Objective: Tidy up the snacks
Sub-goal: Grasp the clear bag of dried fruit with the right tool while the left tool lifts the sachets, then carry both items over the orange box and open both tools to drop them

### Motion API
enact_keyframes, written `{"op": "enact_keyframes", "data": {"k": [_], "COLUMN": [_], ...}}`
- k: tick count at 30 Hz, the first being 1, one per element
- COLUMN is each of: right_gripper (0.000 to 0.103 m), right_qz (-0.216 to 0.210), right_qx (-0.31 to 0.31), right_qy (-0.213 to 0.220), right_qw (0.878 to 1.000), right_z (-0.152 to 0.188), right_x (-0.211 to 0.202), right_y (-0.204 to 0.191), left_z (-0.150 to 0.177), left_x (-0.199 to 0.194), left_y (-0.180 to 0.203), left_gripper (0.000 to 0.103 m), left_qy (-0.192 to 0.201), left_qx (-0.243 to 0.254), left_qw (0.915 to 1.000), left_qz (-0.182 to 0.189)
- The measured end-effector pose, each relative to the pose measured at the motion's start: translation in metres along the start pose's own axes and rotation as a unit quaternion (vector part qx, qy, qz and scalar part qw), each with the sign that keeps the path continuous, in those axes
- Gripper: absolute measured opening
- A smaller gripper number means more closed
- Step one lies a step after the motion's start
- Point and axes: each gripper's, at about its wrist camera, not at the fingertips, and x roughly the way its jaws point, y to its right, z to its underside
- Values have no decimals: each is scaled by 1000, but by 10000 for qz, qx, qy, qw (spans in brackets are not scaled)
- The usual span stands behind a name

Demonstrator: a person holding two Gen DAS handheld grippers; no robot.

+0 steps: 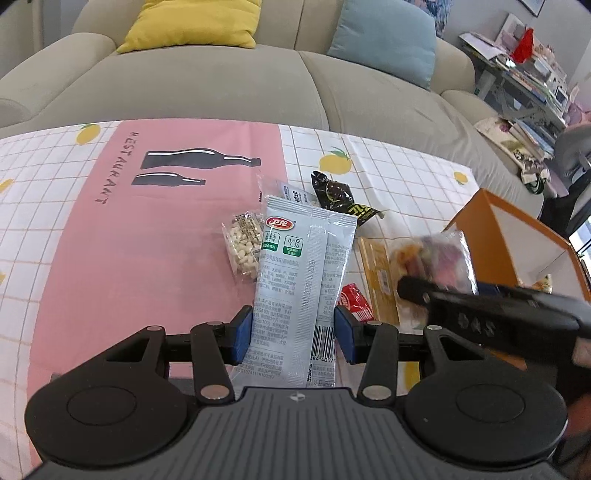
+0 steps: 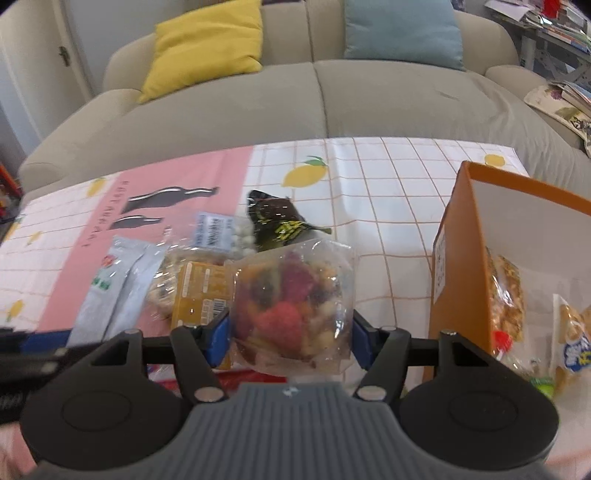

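My left gripper [image 1: 293, 332] is shut on a long grey snack packet [image 1: 303, 280] with a red logo, held lengthwise above the table. My right gripper [image 2: 291, 341] is shut on a clear bag of mixed dried fruit [image 2: 291, 302], lifted off the pile; the same bag [image 1: 439, 258] shows blurred in the left wrist view. On the cloth lie a clear bag of white nuts [image 1: 242, 243], a black and yellow packet [image 1: 338, 195], a yellow packet [image 1: 380, 284] and a red wrapper [image 1: 356, 306]. The orange box [image 2: 458, 251] stands open at the right with snack bags inside.
A checked tablecloth [image 1: 110, 229] with a pink panel and lemons covers the table. A grey sofa [image 2: 332, 99] with a yellow cushion [image 2: 207, 44] and a blue cushion [image 2: 402, 29] runs behind it. Cluttered shelves [image 1: 532, 81] stand at the far right.
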Motion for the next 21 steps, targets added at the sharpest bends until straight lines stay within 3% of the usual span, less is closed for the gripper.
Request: {"op": "enact_keyframes", "data": {"k": [6, 13, 21], "right_gripper": [62, 61, 61], "right_qz": [-256, -426, -263], "right_qx": [-185, -23, 40], "right_qy": [185, 372, 527], "right_qw": [9993, 9984, 9983], "right_z": [18, 29, 36], "right_x": [-55, -115, -175], "right_y": [1, 29, 84], "left_z": [6, 10, 5], "left_x": [-31, -61, -84], "left_y": [16, 45, 89], "left_gripper": [53, 53, 53], "left_qy": [106, 240, 279], "left_qx": [133, 420, 671], "left_qw": [9998, 9988, 9966], "left_qz": [-80, -81, 398]}}
